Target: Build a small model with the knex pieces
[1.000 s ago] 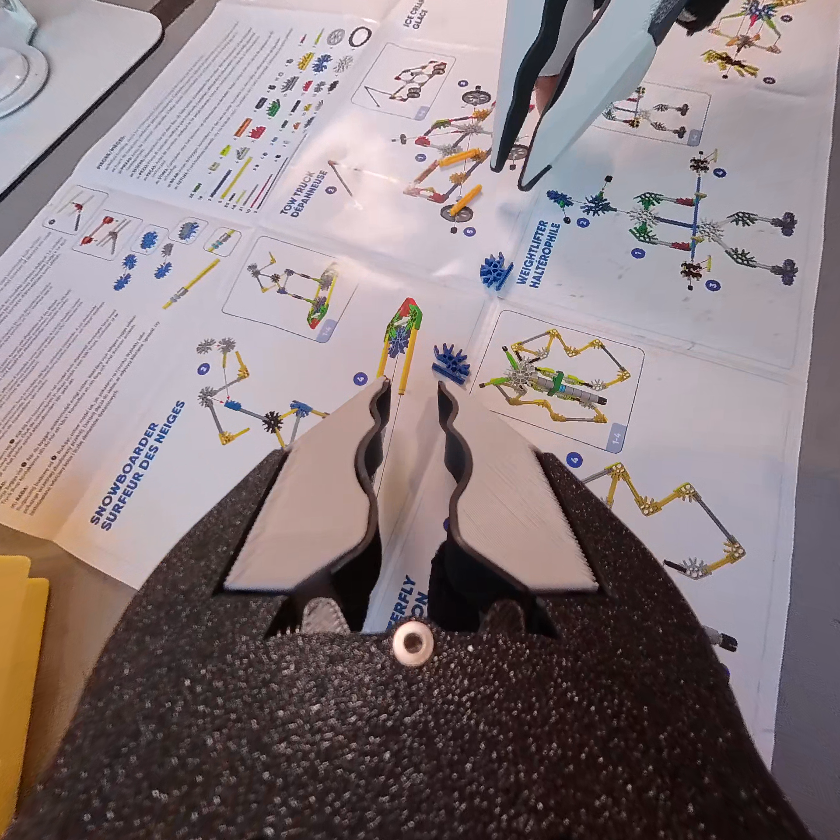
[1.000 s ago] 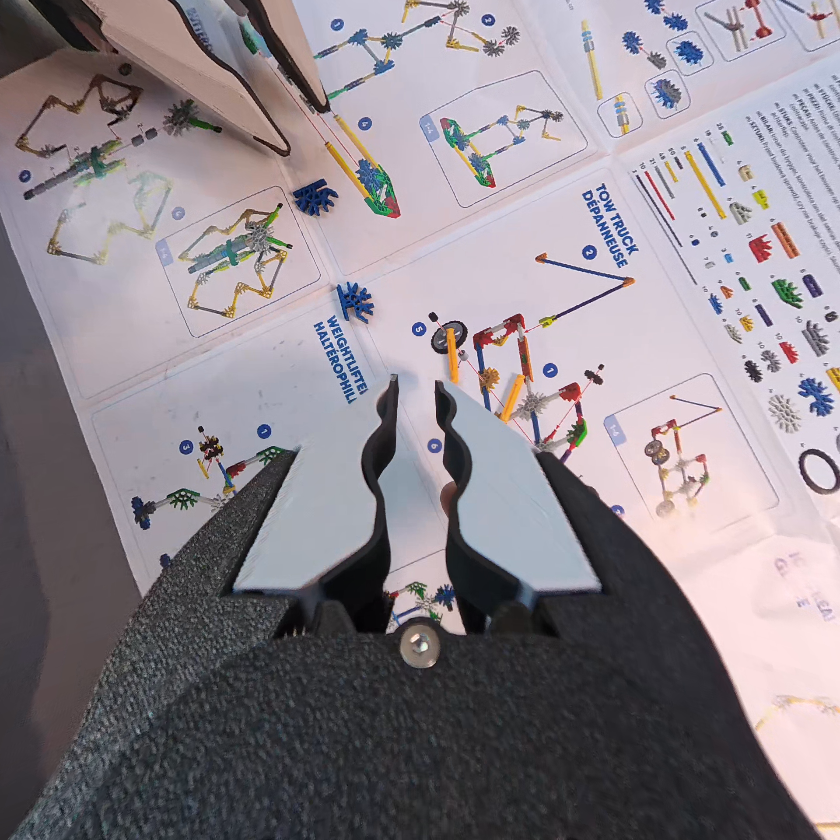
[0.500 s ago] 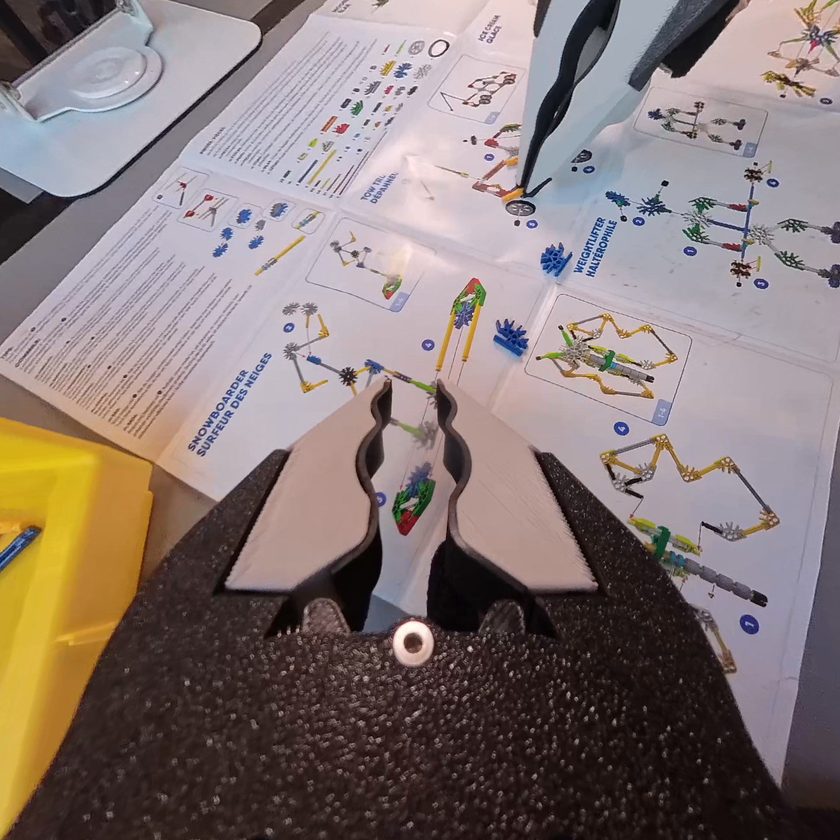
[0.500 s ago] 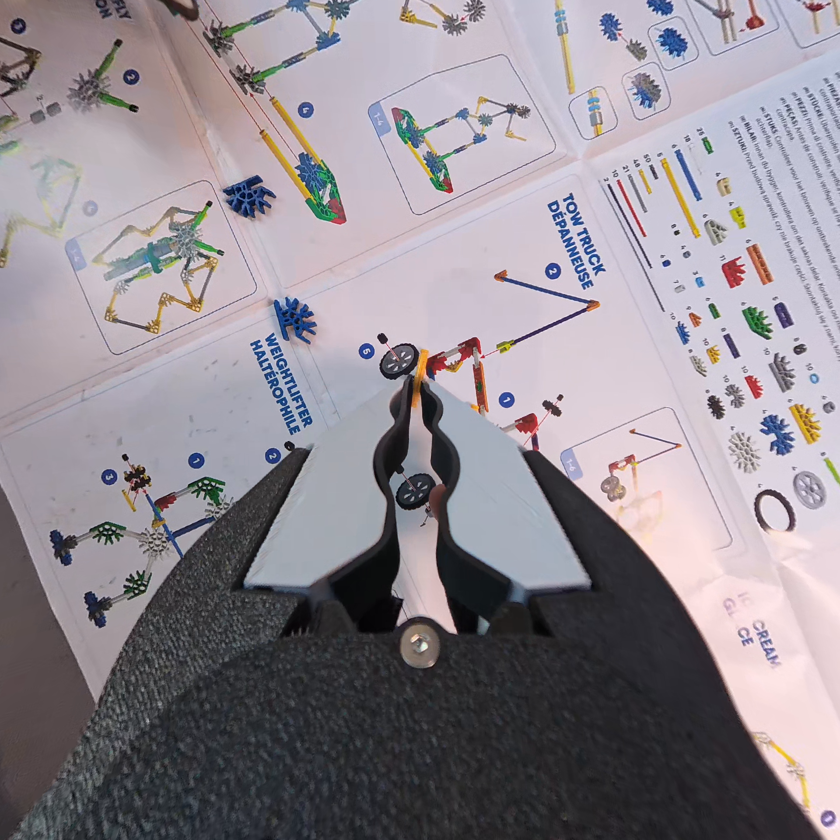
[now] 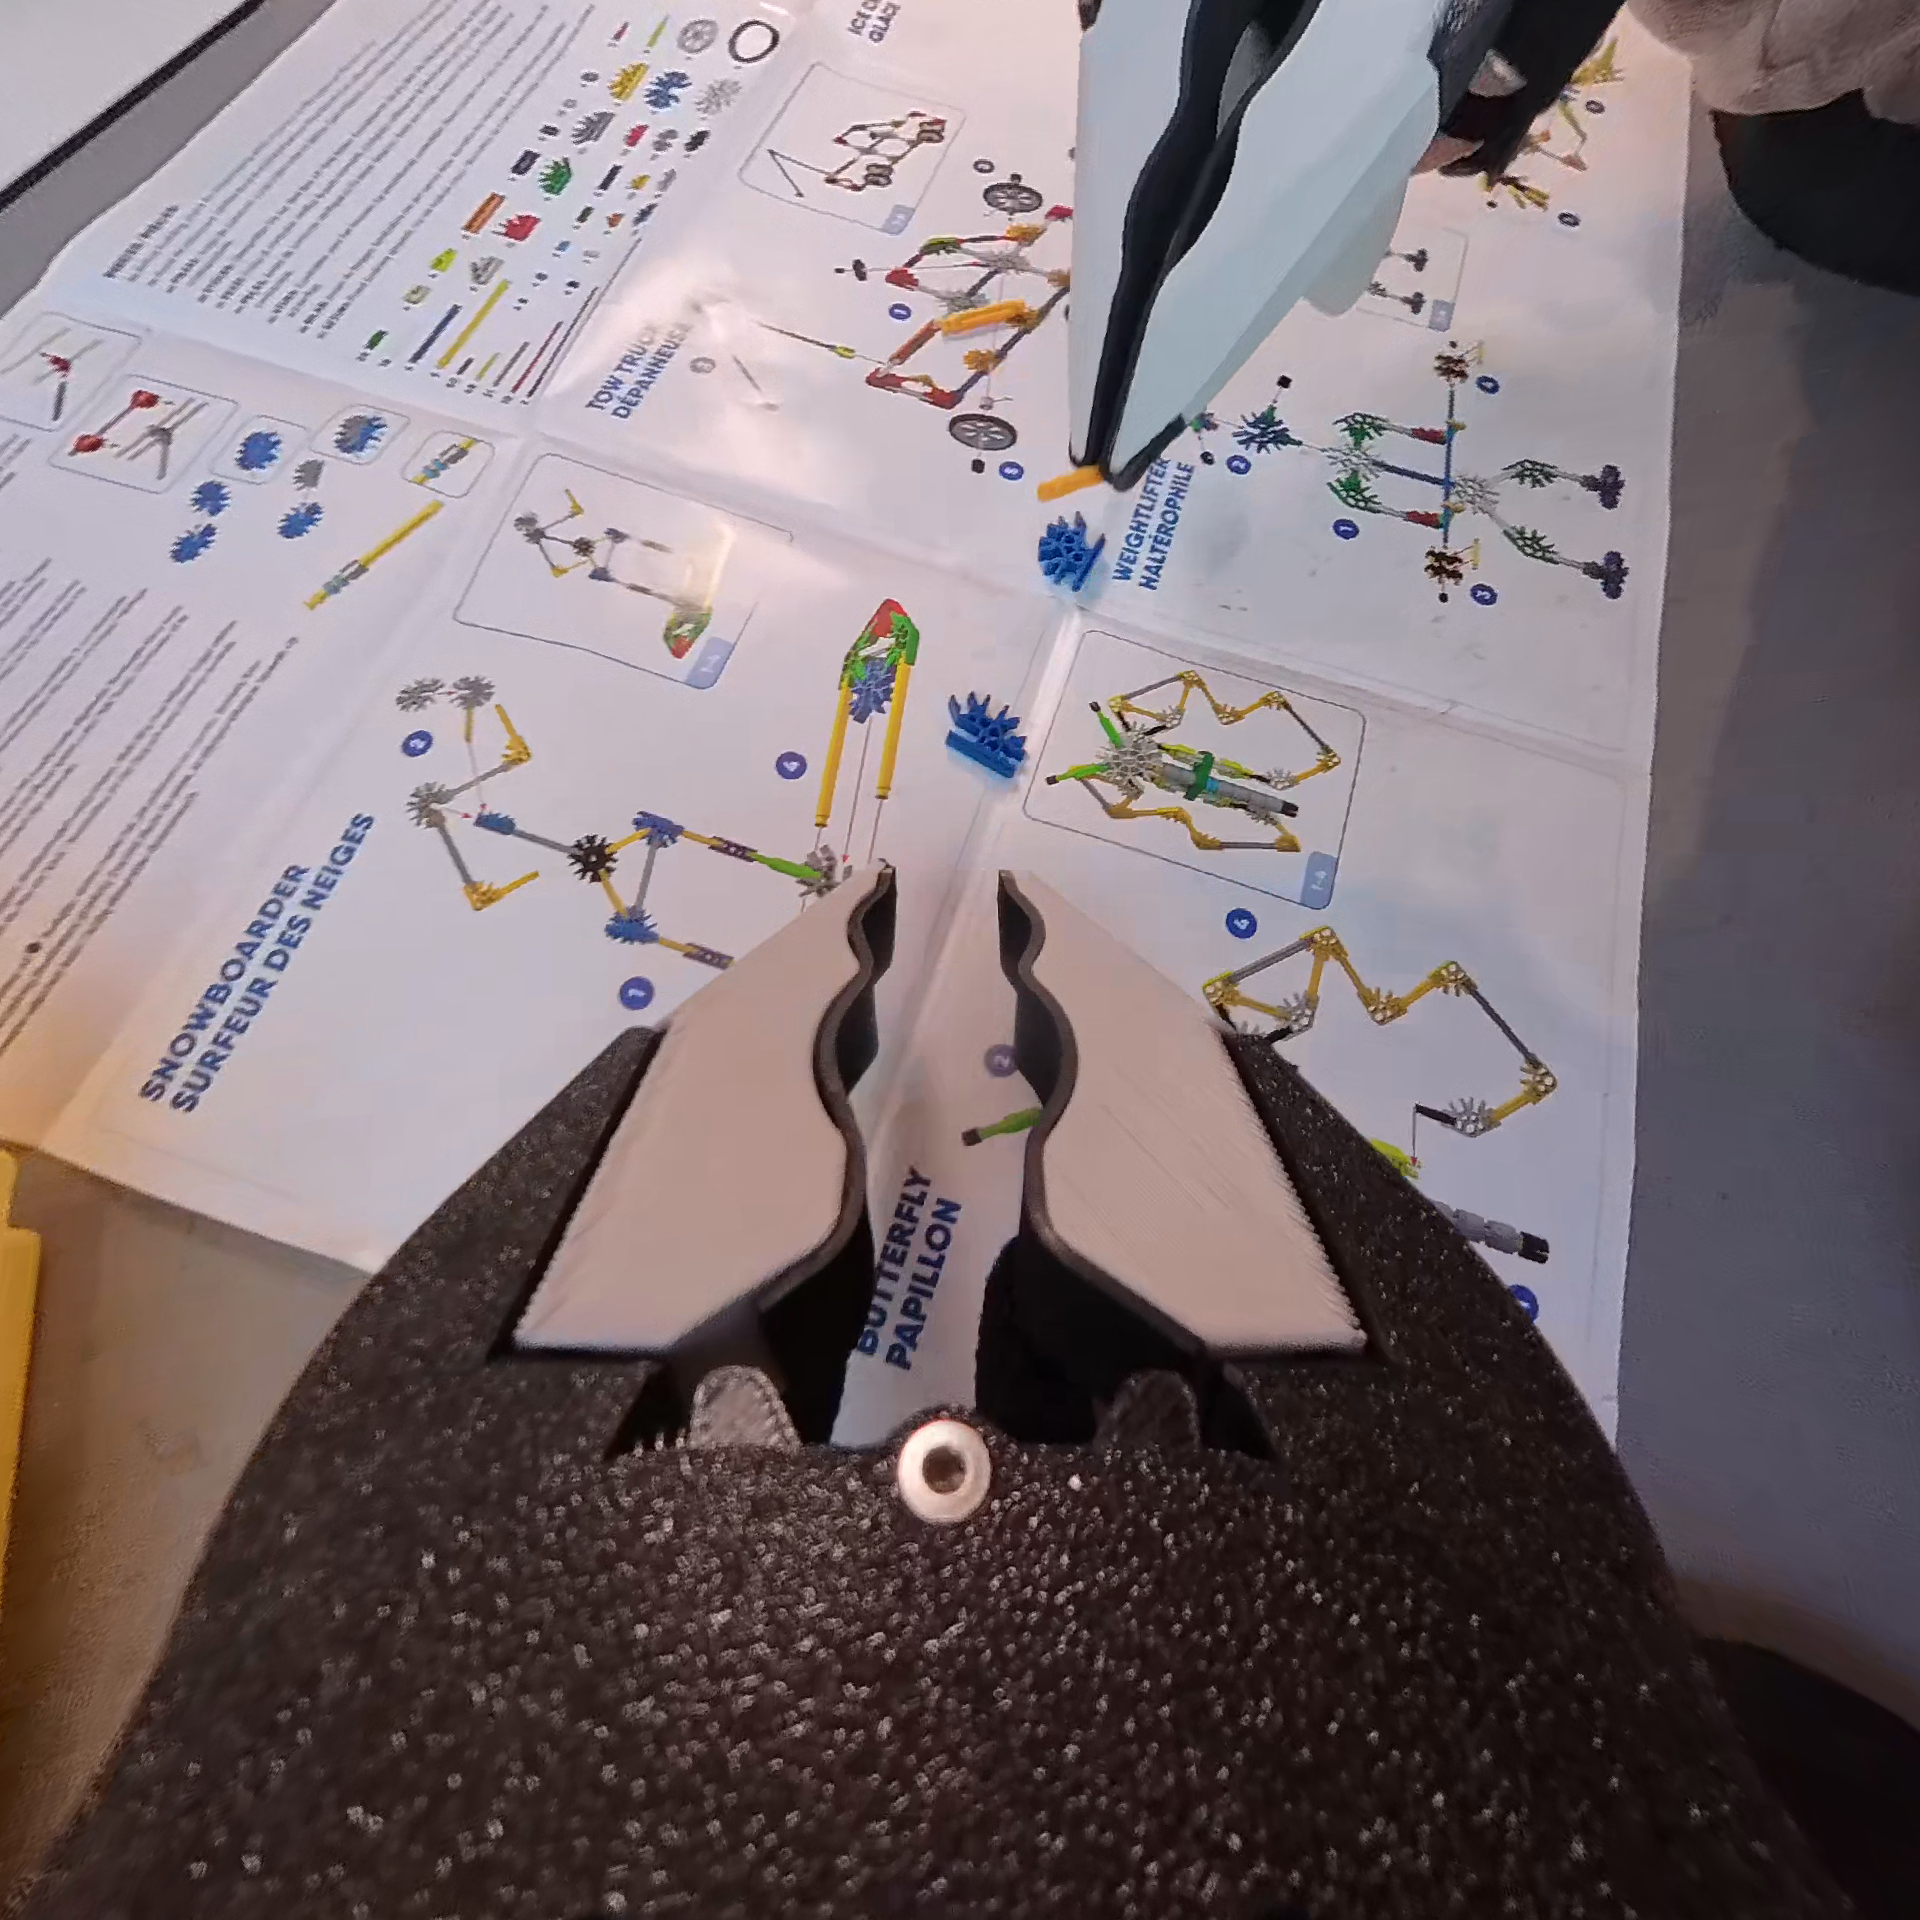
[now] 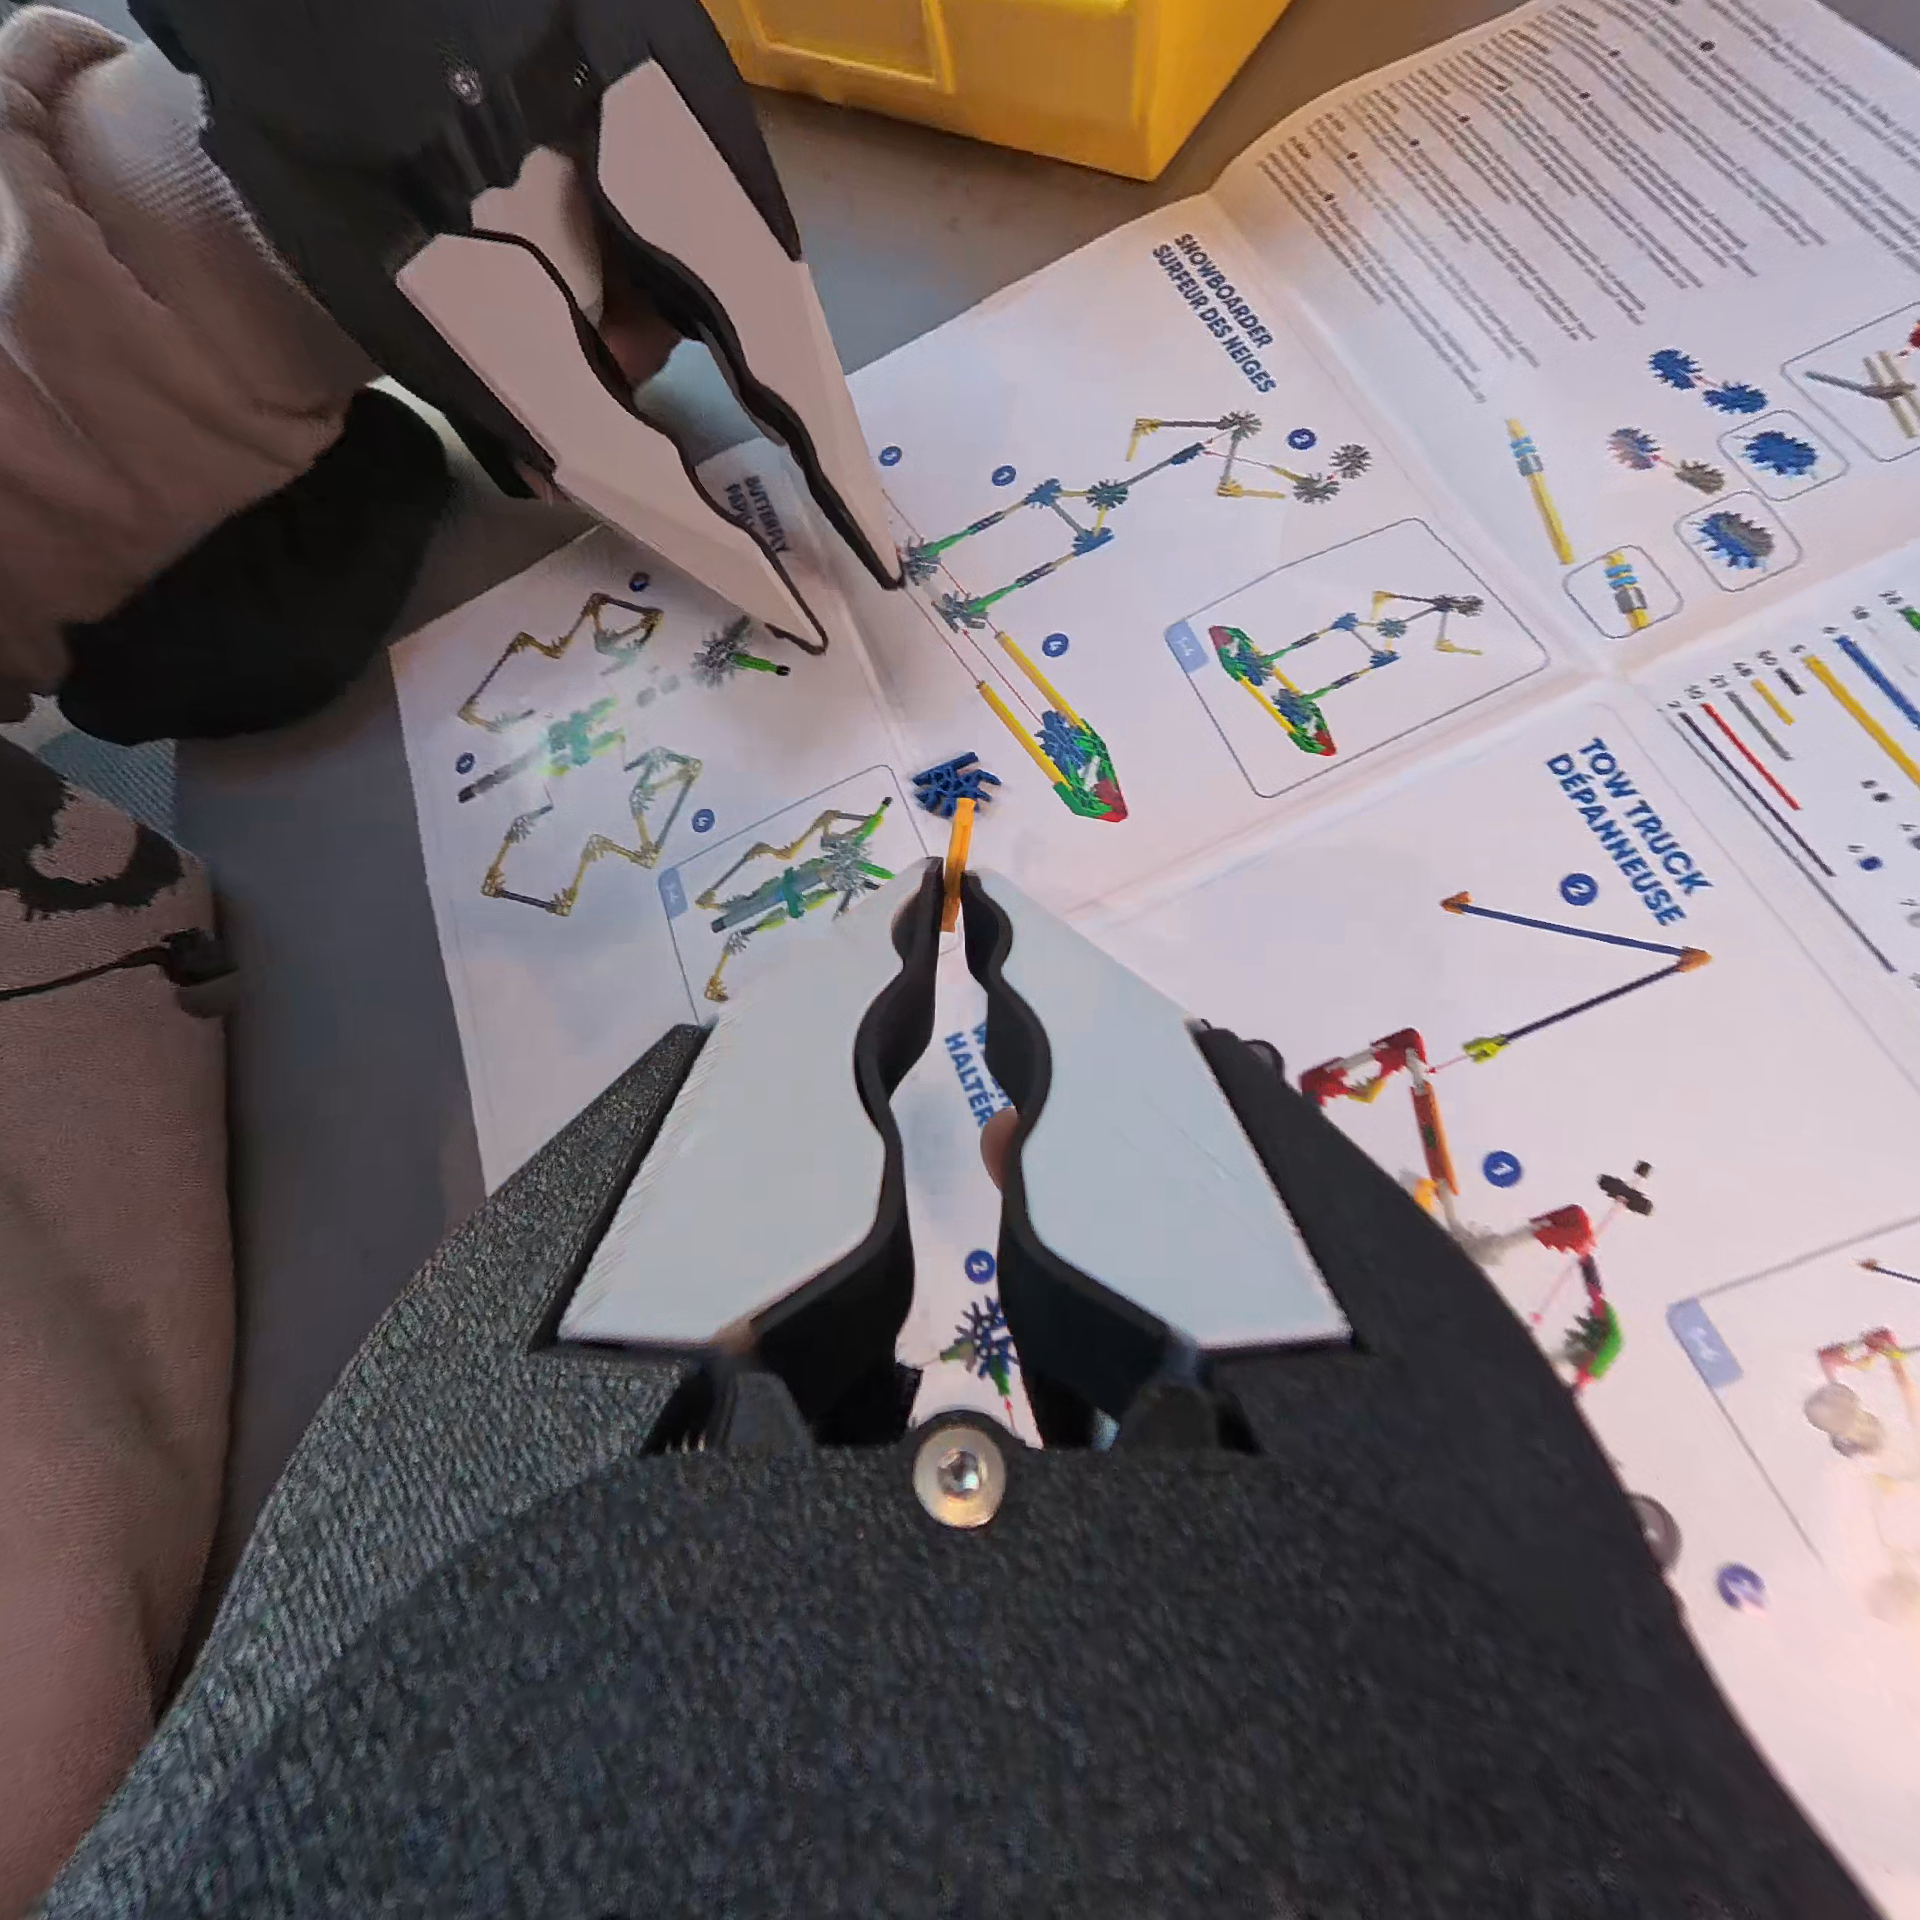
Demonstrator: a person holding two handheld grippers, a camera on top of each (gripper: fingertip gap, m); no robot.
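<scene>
My right gripper [image 6: 953, 883] is shut on a short orange rod [image 6: 954, 857] that sticks out past its tips. In the left wrist view this gripper [image 5: 1096, 473] comes down from the top, and the rod [image 5: 1070, 483] hangs just above a blue connector [image 5: 1070, 551]. A second blue connector [image 5: 985, 736] lies nearer my left gripper [image 5: 945, 883], which is open and empty, low over the sheet. In the right wrist view the rod's tip lines up with one blue connector [image 6: 954, 781]. The left gripper [image 6: 854, 611] shows there at the upper left, open.
A large printed instruction sheet [image 5: 312, 987] covers the grey table [image 5: 1766, 727]. A yellow bin [image 6: 1039, 73] stands past the sheet's edge, also at the left edge of the left wrist view [image 5: 16, 1299]. A person's sleeve [image 6: 125, 364] is behind the left gripper. The left gripper's tips are roughly 9 cm from the right gripper's.
My right gripper has shut on the orange rod, lifted it off the sheet and carried it towards the blue connectors. My left gripper stayed open and shifted over the sheet.
</scene>
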